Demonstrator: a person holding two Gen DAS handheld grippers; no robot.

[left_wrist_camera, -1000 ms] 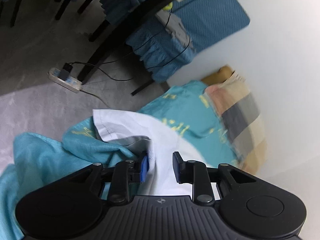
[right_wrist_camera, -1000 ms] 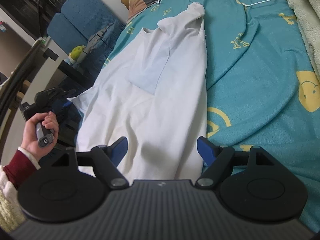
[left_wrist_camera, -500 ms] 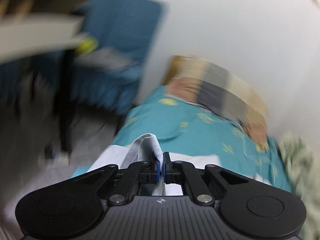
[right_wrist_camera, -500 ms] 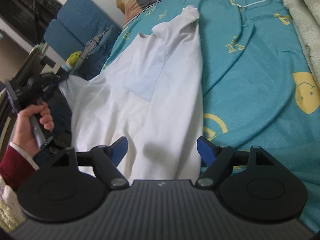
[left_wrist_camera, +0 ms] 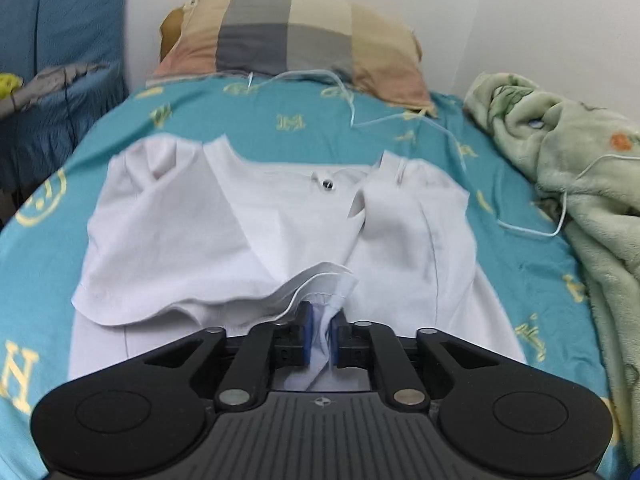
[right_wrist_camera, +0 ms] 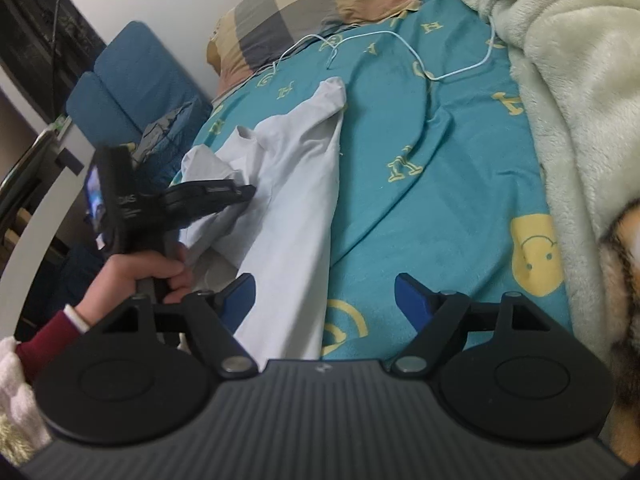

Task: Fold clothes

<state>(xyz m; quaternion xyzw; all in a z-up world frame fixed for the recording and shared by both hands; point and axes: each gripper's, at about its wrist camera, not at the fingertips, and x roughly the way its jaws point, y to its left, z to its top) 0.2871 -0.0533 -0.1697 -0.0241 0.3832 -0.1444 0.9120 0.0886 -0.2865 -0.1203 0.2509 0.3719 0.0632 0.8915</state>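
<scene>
Teal sheet (left_wrist_camera: 328, 128) covers the bed ahead of both your grippers. One green fleece blanket (left_wrist_camera: 580, 184) lies right of your fingers, one checked pillow (left_wrist_camera: 292, 36) far ahead. One white shirt (left_wrist_camera: 248, 224) lies spread just ahead of your left gripper (left_wrist_camera: 320, 336); its jaws, narrow, have just been opening, with the hem between them. Your right gripper (right_wrist_camera: 324, 300) stands wide, empty.

Teal bed (left_wrist_camera: 304, 128), white wall (left_wrist_camera: 460, 8)
</scene>
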